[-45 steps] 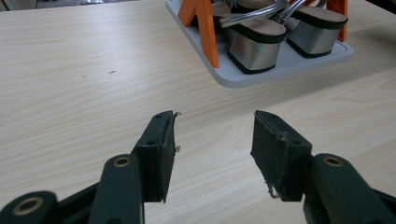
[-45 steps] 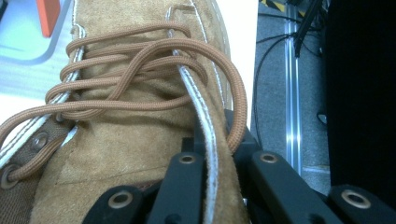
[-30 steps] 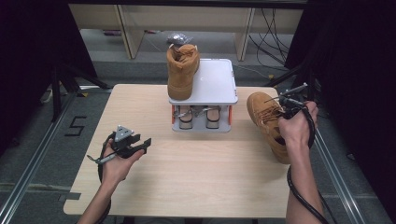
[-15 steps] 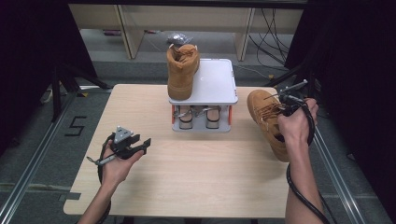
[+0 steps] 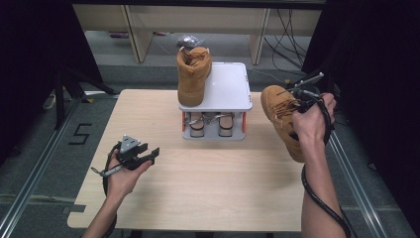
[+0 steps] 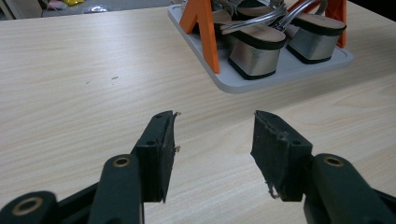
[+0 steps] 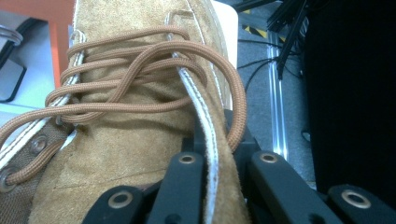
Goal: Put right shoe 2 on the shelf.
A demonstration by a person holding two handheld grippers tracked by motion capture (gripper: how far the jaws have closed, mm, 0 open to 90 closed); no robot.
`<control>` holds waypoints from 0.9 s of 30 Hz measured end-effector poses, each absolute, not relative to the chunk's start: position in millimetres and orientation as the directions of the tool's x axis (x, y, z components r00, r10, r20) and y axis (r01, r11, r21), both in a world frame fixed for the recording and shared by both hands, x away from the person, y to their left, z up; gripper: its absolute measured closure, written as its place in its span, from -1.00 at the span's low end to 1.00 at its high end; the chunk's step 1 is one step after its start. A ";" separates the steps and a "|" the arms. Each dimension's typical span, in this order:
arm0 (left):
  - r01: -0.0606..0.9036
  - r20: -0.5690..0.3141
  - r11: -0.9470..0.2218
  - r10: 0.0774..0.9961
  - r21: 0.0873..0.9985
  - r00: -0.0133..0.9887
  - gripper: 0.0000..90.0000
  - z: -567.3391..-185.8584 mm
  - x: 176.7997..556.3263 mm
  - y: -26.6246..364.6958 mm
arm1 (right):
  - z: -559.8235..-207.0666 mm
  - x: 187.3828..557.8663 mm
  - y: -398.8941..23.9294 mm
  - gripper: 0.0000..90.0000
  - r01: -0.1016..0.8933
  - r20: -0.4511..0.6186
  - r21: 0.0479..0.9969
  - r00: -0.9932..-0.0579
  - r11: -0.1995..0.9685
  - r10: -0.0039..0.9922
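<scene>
Rightward, tool (image 5: 303,106) clamping boot (image 5: 280,116)

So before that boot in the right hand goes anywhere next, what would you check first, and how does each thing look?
1. Right gripper clamped on the boot: ok, jaws pinch its upper edge.
2. Laces free of the jaws: not ok, one loop hangs against them.
3. Room on the white rack top: ok, the right half is bare beside the other boot.
4. Left gripper out of the way: ok, open and empty above the table.
5. Boot clear of the table: cannot tell.
</scene>
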State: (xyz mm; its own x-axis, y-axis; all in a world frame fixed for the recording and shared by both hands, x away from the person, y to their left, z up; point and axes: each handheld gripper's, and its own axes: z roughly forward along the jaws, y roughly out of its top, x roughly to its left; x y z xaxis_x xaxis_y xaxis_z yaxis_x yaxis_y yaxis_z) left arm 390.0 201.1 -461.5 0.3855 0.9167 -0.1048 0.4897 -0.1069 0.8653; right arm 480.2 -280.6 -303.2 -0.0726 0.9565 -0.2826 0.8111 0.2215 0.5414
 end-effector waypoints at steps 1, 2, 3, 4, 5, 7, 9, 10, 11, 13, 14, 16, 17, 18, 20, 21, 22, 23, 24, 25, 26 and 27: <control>0.490 -0.104 -0.107 0.917 0.865 0.386 0.07 -461.6 390.1 201.1 | -301.4 481.9 -281.3 0.92 0.806 -0.292 0.541 -0.089 0.241 0.952; 0.489 -0.104 -0.107 0.917 0.866 0.385 0.07 -461.6 390.3 201.1 | -299.7 483.0 -279.9 0.92 0.806 -0.295 0.540 -0.086 0.240 0.952; 0.489 -0.105 -0.106 0.917 0.866 0.385 0.07 -461.5 390.4 201.1 | -297.7 484.0 -279.0 0.91 0.806 -0.297 0.540 -0.089 0.244 0.951; 0.489 -0.107 -0.103 0.918 0.866 0.382 0.07 -461.5 390.2 200.9 | -295.9 484.9 -278.1 0.92 0.804 -0.302 0.541 -0.088 0.247 0.949; 0.489 -0.107 -0.103 0.918 0.866 0.382 0.07 -461.4 390.2 200.8 | -294.0 485.7 -277.2 0.92 0.803 -0.301 0.543 -0.087 0.246 0.950; 0.489 -0.107 -0.103 0.918 0.866 0.382 0.07 -461.5 390.3 200.7 | -290.6 487.4 -275.6 0.91 0.801 -0.308 0.543 -0.091 0.254 0.947; 0.489 -0.108 -0.102 0.917 0.866 0.383 0.07 -461.8 390.1 200.0 | -287.8 487.5 -270.8 0.91 0.806 -0.297 0.550 -0.055 0.218 0.953; 0.489 -0.108 -0.103 0.917 0.866 0.385 0.07 -461.9 390.1 199.8 | -286.1 489.3 -273.1 0.92 0.796 -0.311 0.550 -0.086 0.253 0.947; 0.488 -0.107 -0.105 0.916 0.866 0.387 0.07 -462.0 390.1 199.7 | -284.7 489.7 -271.8 0.92 0.795 -0.307 0.555 -0.078 0.245 0.949; 0.490 -0.108 -0.104 0.916 0.866 0.386 0.07 -462.1 389.9 199.2 | -281.2 491.1 -270.1 0.92 0.793 -0.307 0.559 -0.074 0.243 0.949; 0.492 -0.107 -0.106 0.917 0.864 0.384 0.07 -462.0 389.8 199.0 | -279.2 491.7 -268.9 0.91 0.792 -0.313 0.559 -0.073 0.246 0.947; 0.492 -0.108 -0.105 0.917 0.864 0.385 0.07 -462.0 390.0 199.0 | -275.4 493.4 -266.6 0.91 0.788 -0.310 0.564 -0.073 0.245 0.948; 0.492 -0.107 -0.105 0.917 0.865 0.384 0.07 -461.9 390.0 199.2 | -273.6 494.0 -265.1 0.91 0.786 -0.313 0.567 -0.071 0.246 0.947; 0.487 -0.106 -0.107 0.915 0.867 0.390 0.07 -462.0 390.3 199.6 | -272.0 494.9 -263.8 0.91 0.784 -0.310 0.570 -0.071 0.245 0.948; 0.487 -0.105 -0.107 0.915 0.867 0.389 0.07 -461.6 390.1 199.9 | -269.1 496.8 -261.5 0.91 0.780 -0.312 0.573 -0.076 0.251 0.947; 0.489 -0.107 -0.105 0.916 0.866 0.387 0.07 -461.5 389.8 199.9 | -268.1 497.9 -260.1 0.91 0.779 -0.313 0.574 -0.074 0.251 0.947; 0.488 -0.110 -0.102 0.915 0.867 0.387 0.07 -461.3 389.6 199.9 | -267.5 499.1 -258.9 0.91 0.776 -0.312 0.578 -0.077 0.253 0.947; 0.488 -0.111 -0.101 0.916 0.867 0.386 0.07 -460.9 389.3 199.8 | -266.5 499.8 -257.2 0.91 0.778 -0.316 0.575 -0.076 0.254 0.946; 0.488 -0.111 -0.101 0.916 0.867 0.386 0.07 -460.9 389.3 199.8 | -266.5 499.8 -257.2 0.91 0.778 -0.316 0.575 -0.076 0.254 0.946; 0.484 -0.108 -0.103 0.915 0.869 0.389 0.07 -459.9 388.8 199.8 | -265.0 502.0 -254.6 0.91 0.777 -0.321 0.573 -0.080 0.261 0.944; 0.482 -0.109 -0.102 0.915 0.870 0.389 0.07 -459.5 388.6 199.7 | -264.1 503.3 -254.3 0.92 0.774 -0.327 0.571 -0.090 0.273 0.941; 0.482 -0.108 -0.103 0.915 0.870 0.390 0.07 -459.1 388.5 199.8 | -263.1 504.3 -253.7 0.91 0.773 -0.332 0.569 -0.094 0.279 0.938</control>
